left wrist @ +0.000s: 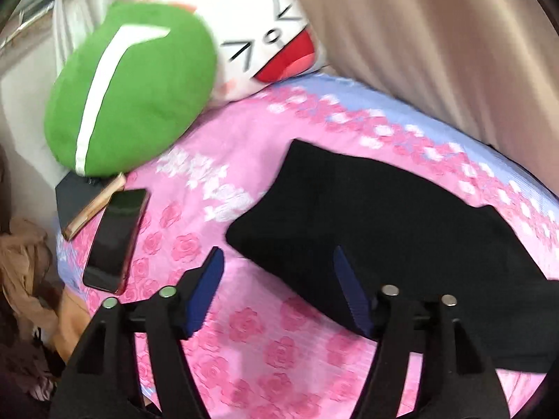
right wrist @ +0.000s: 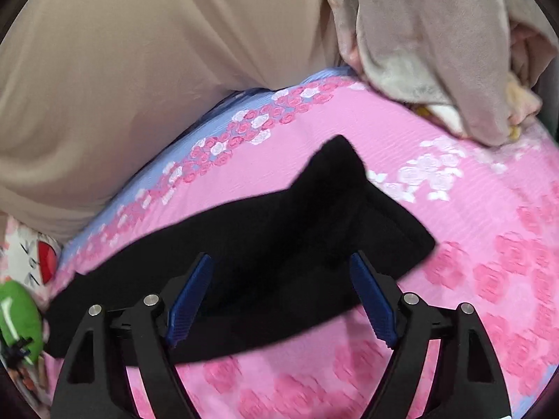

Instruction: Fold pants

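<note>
1. The left gripper (left wrist: pixel 276 262), black-armed with blue ribbed pads, has its fingers spread wide apart and grips nothing; its right pad sits over the near edge of the black fabric pants (left wrist: pixel 384 216), its left pad over bare sheet.
2. The right gripper (right wrist: pixel 281 262), of the same build, also stands wide apart and empty, both pads above the pants (right wrist: pixel 279 237).
3. The pants lie flat as a long dark band across the pink rose-printed bedsheet (left wrist: pixel 244 146), one pointed corner jutting toward the beige curtain (right wrist: pixel 139 52).
4. A round green plush cushion with a white stripe (left wrist: pixel 139 87) rests at the head of the bed, touching a white pillow with a cartoon face and red mouth (left wrist: pixel 272 42).
5. Just below the cushion lie a dark smartphone (left wrist: pixel 117 241) and a thin tan book-like item (left wrist: pixel 94 209) on something black.
6. A grey-beige bundle of soft cloth (right wrist: pixel 436 52) sits at the sheet's far edge in the right wrist view.
</note>
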